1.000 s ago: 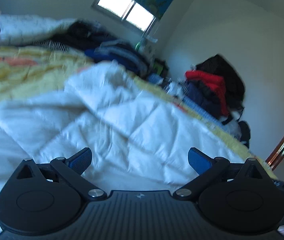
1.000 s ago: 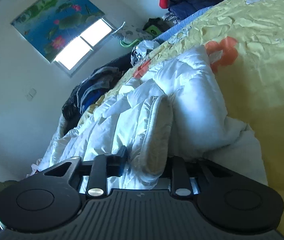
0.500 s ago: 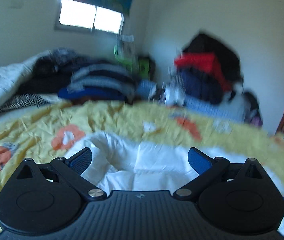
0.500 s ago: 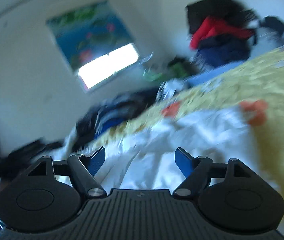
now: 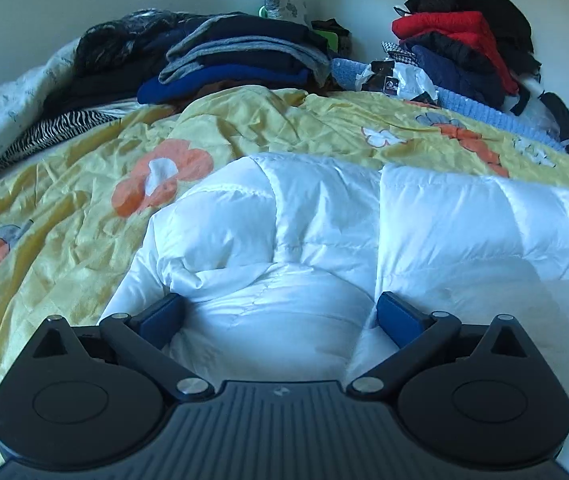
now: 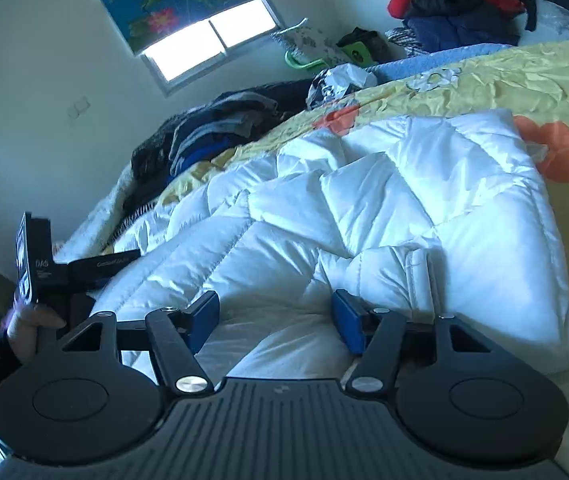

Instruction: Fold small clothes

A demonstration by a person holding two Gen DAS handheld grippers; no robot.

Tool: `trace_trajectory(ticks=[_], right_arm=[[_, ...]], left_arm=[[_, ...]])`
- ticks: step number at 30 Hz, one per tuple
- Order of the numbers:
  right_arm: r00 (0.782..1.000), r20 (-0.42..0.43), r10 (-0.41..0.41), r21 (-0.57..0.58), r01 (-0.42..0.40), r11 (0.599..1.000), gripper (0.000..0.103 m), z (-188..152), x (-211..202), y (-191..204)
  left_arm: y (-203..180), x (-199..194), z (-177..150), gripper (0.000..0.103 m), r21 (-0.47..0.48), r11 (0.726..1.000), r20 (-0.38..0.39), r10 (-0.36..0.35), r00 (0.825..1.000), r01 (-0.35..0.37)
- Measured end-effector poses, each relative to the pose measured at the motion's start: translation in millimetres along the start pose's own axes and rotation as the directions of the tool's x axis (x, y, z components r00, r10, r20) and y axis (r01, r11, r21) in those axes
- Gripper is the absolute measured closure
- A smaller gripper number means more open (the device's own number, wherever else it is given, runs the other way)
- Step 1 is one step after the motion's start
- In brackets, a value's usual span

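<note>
Tools hang over white quilted jacket, right jaws closing.

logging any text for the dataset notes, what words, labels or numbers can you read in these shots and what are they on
"DAS": white letters on the left gripper's black body, seen in the right wrist view.
A white line along its black arm, and smaller print under "DAS": too blurred to read.
A round mark on the black and white bag on the bed: too small to read.
</note>
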State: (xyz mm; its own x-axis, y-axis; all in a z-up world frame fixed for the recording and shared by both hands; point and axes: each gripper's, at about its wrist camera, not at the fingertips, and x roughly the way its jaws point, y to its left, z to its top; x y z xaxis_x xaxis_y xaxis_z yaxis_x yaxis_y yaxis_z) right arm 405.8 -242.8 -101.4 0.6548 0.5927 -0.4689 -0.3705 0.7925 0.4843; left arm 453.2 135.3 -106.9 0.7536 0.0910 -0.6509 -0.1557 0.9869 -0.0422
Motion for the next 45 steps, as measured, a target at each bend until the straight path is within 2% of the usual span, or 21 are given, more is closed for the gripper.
trace_trajectory(ticks=[7, 9, 11, 12, 13, 15, 18, 20, 22, 24, 27, 30, 34, 37, 39, 41, 43, 45], right_arm=[[1.000, -0.006, -0.009, -0.026, 0.009, 1.000, 0.034, 1.2, 3.1, 3.8], [1.000, -0.001, -0.003, -0.017, 0.003, 1.000, 0.034, 1.1, 1.4, 2.2], [1.000, 0.004, -0.001, -0.010, 0.001, 1.000, 0.034, 1.1, 0.7, 1.0], [1.000, 0.007, -0.002, -0.009, 0.002, 1.000, 0.034, 0.5, 0.0, 0.8], [1.000, 0.007, -0.004, -0.010, 0.004, 1.000, 0.034, 0.3, -0.1, 1.2], [1.000, 0.008, -0.005, -0.012, 0.005, 1.000, 0.034, 0.0, 0.1, 1.2], [1.000, 0.007, -0.008, -0.016, 0.008, 1.000, 0.034, -0.3, 0.1, 1.9], [1.000, 0.005, -0.010, -0.021, 0.010, 1.000, 0.033, -0.4, 0.0, 2.7], [1.000, 0.004, -0.013, -0.028, 0.013, 1.000, 0.033, -0.6, 0.0, 3.5], [1.000, 0.002, -0.020, -0.039, 0.020, 0.999, 0.032, -0.5, 1.0, 5.9], [0.999, -0.008, -0.043, -0.076, 0.042, 0.996, 0.032, -1.6, 3.3, 12.5], [0.997, -0.024, -0.074, -0.129, 0.070, 0.989, 0.029, -2.5, 6.7, 20.9], [0.990, -0.053, -0.128, -0.251, 0.110, 0.962, 0.018, -6.4, 12.1, 40.3], [0.984, -0.032, -0.176, -0.292, 0.159, 0.943, 0.019, -9.5, -4.6, 56.8], [0.991, 0.032, -0.131, -0.299, 0.134, 0.945, 0.017, -17.7, -35.3, 67.2], [0.992, 0.101, -0.080, -0.345, 0.111, 0.932, 0.008, -26.6, -61.9, 76.7], [0.988, 0.114, -0.101, -0.391, 0.138, 0.910, 0.003, -30.7, -68.1, 85.3], [0.989, 0.080, -0.122, -0.422, 0.145, 0.895, 0.004, -32.7, -63.2, 91.4]], left_arm=[[-3.7, -1.3, 3.3, 0.000, 0.010, 0.999, 0.021, 0.035, 0.999, -0.035], [-8.2, -14.6, 0.4, 0.000, 0.018, 0.994, 0.066, 0.109, 0.992, -0.110], [-16.6, -42.3, -5.7, 0.000, 0.012, 0.980, 0.131, 0.195, 0.972, -0.198], [-20.4, -59.9, -10.4, 0.000, -0.005, 0.979, 0.163, 0.202, 0.966, -0.204], [-24.0, -78.3, -15.5, 0.000, -0.014, 0.986, 0.191, 0.164, 0.968, -0.164], [-35.3, -108.2, -27.6, 0.000, 0.012, 0.999, 0.225, 0.042, 0.973, -0.045], [-64.6, -127.2, -46.2, 0.000, 0.157, 0.987, 0.213, -0.055, 0.976, 0.021], [-79.9, -126.2, -58.4, 0.000, 0.223, 0.974, 0.198, -0.068, 0.978, 0.023], [-84.1, -117.5, -66.5, 0.000, 0.235, 0.972, 0.162, -0.070, 0.984, 0.030], [-79.0, -104.5, -66.5, 0.000, 0.188, 0.980, 0.084, -0.075, 0.994, 0.058], [-69.9, -89.5, -64.6, 0.000, 0.135, 0.986, 0.025, -0.106, 0.994, 0.101], [-73.9, -83.6, -67.6, 0.000, 0.153, 0.984, 0.030, -0.094, 0.995, 0.088], [-74.9, -84.7, -71.7, 0.000, 0.160, 0.985, 0.041, -0.078, 0.996, 0.071], [-74.9, -109.7, -74.3, 0.000, 0.170, 0.985, 0.099, -0.040, 0.994, 0.023], [-69.4, -136.1, -82.3, 0.000, 0.168, 0.984, 0.157, -0.080, 0.984, 0.053], [-65.3, -152.9, -89.4, 0.000, 0.194, 0.976, 0.186, -0.132, 0.974, 0.096], [-67.4, -155.2, -94.2, 0.000, 0.229, 0.970, 0.165, -0.120, 0.979, 0.081], [-68.7, -147.4, -96.0, 0.000, 0.219, 0.973, 0.095, -0.099, 0.991, 0.076]])
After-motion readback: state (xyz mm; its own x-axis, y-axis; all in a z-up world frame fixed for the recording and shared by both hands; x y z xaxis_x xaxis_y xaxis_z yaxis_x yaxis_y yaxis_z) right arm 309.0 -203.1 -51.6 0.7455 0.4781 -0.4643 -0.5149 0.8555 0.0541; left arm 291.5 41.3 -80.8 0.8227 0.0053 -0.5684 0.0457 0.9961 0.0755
